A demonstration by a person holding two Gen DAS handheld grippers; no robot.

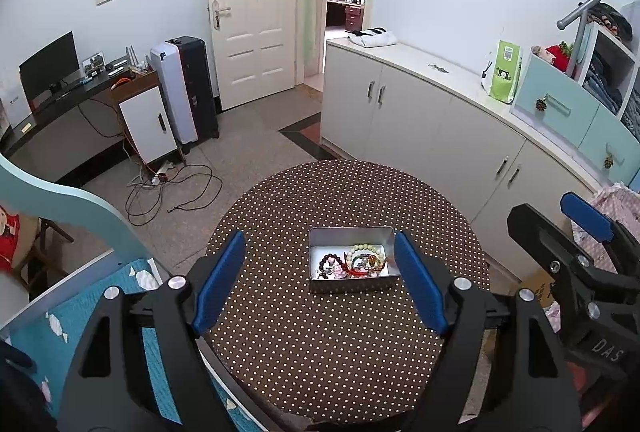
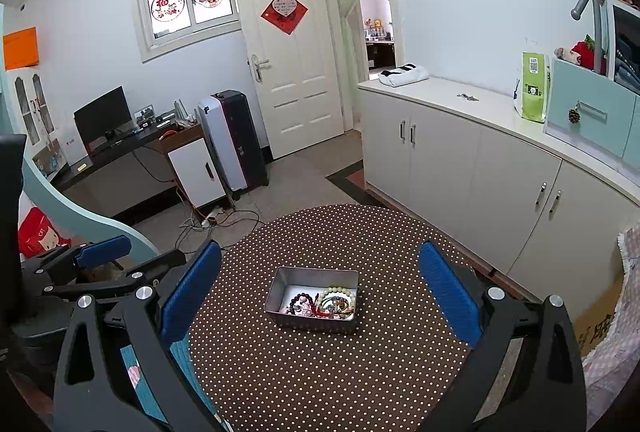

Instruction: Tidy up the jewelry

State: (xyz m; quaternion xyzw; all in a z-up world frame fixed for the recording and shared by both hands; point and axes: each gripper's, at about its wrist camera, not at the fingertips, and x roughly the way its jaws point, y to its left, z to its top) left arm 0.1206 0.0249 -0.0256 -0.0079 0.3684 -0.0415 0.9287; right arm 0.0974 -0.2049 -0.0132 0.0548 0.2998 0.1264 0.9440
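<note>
A small metal tin [image 1: 320, 286] [image 2: 310, 324] stands near the middle of a round table with a brown polka-dot cloth [image 1: 340, 352] [image 2: 320, 372]. In it lie several bead bracelets [image 1: 366, 258] [image 2: 340, 298], pale green, dark brown and red. My left gripper [image 1: 320, 280] is open and empty, held above the table's near side with the tin between its blue pads. My right gripper [image 2: 320, 296] is open and empty, also framing the tin. The right gripper shows at the right edge of the left wrist view [image 1: 588, 220]; the left gripper shows at the left of the right wrist view [image 2: 104, 252].
White cabinets [image 1: 440, 120] [image 2: 480, 160] run along the right wall behind the table. A blue bed frame [image 1: 80, 208] and bedding lie at the left. Cables and a power strip [image 1: 168, 188] lie on the floor beyond the table. A desk with a monitor [image 2: 104, 120] stands far left.
</note>
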